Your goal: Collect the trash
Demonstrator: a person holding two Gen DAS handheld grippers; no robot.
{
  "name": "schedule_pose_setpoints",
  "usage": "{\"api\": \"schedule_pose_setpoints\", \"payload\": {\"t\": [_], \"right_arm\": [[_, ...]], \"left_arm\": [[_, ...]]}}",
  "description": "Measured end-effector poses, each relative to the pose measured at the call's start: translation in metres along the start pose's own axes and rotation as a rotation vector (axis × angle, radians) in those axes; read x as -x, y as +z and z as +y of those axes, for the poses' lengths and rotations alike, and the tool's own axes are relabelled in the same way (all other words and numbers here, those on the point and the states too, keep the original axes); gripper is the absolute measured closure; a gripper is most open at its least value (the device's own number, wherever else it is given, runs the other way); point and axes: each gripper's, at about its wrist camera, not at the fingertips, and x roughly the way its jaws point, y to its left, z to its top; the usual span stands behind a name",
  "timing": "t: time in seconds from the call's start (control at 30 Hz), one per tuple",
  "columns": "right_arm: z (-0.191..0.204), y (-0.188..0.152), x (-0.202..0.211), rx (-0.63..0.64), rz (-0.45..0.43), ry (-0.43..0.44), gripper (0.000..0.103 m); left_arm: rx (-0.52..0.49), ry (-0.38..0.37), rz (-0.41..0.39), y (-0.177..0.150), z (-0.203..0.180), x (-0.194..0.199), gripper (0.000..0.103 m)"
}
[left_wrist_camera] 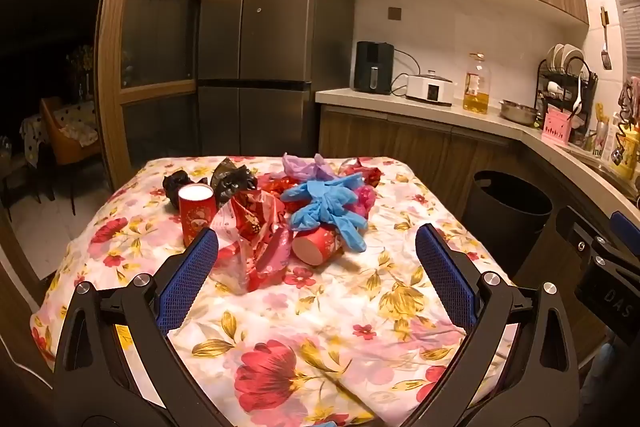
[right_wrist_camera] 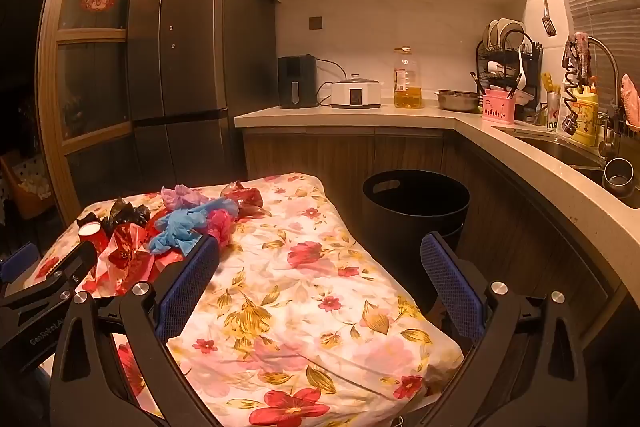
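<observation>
- A heap of trash sits near the far end of a desk [left_wrist_camera: 400,307] under a floral cloth: an upright red paper cup [left_wrist_camera: 196,213], a second red cup [left_wrist_camera: 318,246] lying on its side, crumpled red wrappers [left_wrist_camera: 256,231], blue disposable gloves [left_wrist_camera: 330,205], black plastic bags [left_wrist_camera: 230,181] and a purple bag [left_wrist_camera: 300,163].
- The left tool [left_wrist_camera: 317,259] hovers over the desk's near half with its blue-padded jaws spread wide — nothing between them, the tipped cup just beyond.
- The right tool [right_wrist_camera: 320,267] hangs over the desk's right side, jaws likewise wide apart and empty.
- A black trash bin [right_wrist_camera: 416,203] stands on the floor just beside the desk's right edge, below the kitchen counter [right_wrist_camera: 360,115].
- A dark fridge [left_wrist_camera: 272,27] rises behind the desk.
</observation>
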Motion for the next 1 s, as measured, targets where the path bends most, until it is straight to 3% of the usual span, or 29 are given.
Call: {"api": "schedule_pose_setpoints", "payload": {"t": [1.0], "right_arm": [[0.0002, -0.0007, 0.0013, -0.002, 0.000, 0.000, 0.005]], "left_arm": [[-0.006, 0.001, -0.003, 0.0018, -0.0017, 0.0038, 0.006]]}}
